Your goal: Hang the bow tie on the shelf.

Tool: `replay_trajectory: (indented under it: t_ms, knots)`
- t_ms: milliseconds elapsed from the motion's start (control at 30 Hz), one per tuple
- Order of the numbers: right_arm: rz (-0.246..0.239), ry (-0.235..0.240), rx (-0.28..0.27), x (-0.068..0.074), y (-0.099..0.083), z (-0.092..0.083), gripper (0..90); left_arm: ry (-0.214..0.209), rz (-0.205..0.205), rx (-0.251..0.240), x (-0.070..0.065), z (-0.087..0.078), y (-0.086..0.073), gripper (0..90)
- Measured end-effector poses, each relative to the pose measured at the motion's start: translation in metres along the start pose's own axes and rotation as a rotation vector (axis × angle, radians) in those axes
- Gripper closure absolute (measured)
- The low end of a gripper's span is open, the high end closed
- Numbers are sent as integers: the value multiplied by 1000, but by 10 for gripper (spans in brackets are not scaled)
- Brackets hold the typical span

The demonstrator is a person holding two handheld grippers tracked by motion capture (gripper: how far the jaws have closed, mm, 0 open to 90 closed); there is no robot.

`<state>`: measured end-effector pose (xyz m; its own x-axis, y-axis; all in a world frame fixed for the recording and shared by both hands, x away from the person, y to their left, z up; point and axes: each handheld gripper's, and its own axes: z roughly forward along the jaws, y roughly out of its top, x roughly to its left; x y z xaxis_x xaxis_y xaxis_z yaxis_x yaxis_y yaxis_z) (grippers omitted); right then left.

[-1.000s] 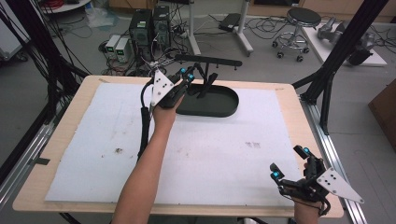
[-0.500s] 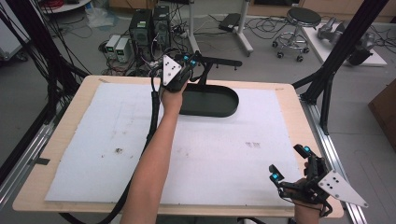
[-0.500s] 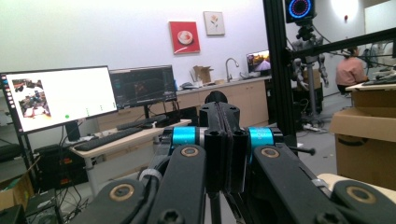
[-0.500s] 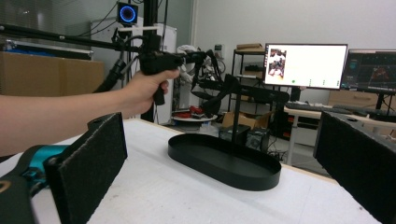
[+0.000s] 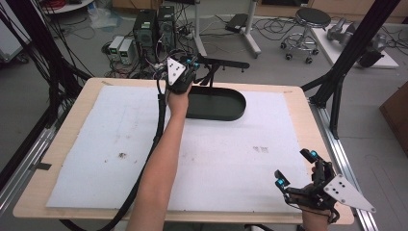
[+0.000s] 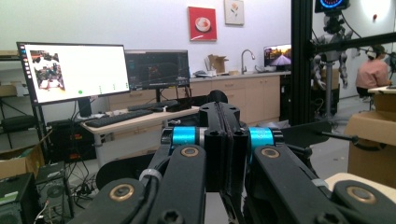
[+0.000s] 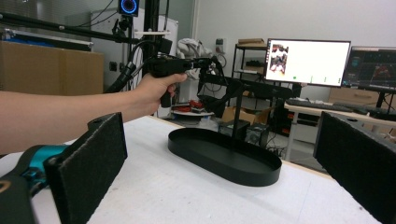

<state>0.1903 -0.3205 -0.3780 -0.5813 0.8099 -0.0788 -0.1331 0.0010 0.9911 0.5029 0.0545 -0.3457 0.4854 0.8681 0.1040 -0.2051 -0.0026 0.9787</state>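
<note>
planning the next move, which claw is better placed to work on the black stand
Left, likely. The left claw is shut, up at the stand's top bar above the tray. The right claw hangs open at the near table edge, far off.

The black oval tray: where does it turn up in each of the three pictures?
High view: the black oval tray lies at the table's far edge, just right of the left gripper.
Left gripper view: I cannot make the tray out behind the closed jaws.
Right gripper view: the tray sits mid-frame on the white mat.
Shared landmark: the bright white monitor in both gripper views.
</note>
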Motion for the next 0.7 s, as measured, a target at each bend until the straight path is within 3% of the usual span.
replay_trajectory:
  t_ms: [67, 167, 300, 333, 367, 433, 467, 500, 533, 600, 700]
  knots:
    - [5, 1, 4, 0, 0, 0, 16, 15, 30, 19, -2, 0, 0, 879]
    - [4, 8, 7, 2, 0, 1, 16, 48, 19, 35, -2, 1, -2, 827]
    - [-3, 14, 9, 2, 1, 1, 16, 86, 43, 67, -3, 2, -4, 757]
    - [-3, 14, 9, 2, 1, 1, 16, 86, 43, 67, -3, 2, -4, 697]
    - [-3, 14, 8, 2, 2, 1, 16, 89, 45, 67, -3, 2, -3, 697]
    - [-1, 11, 2, 2, 2, 1, 16, 94, 47, 64, -5, 0, -2, 577]
    - [2, 11, 1, 2, 3, 1, 16, 91, 47, 60, -5, -1, -1, 577]
    - [5, 11, 3, 3, 3, 0, 16, 86, 41, 55, -6, -2, -1, 506]
    - [5, 11, 3, 3, 3, 0, 16, 83, 37, 48, -7, -4, 0, 506]
    - [0, 16, -3, 2, 3, 1, 16, 71, 28, 36, -9, -8, 3, 414]
    - [4, 14, -2, 3, 3, 1, 16, 67, 34, 53, -11, -14, 7, 347]
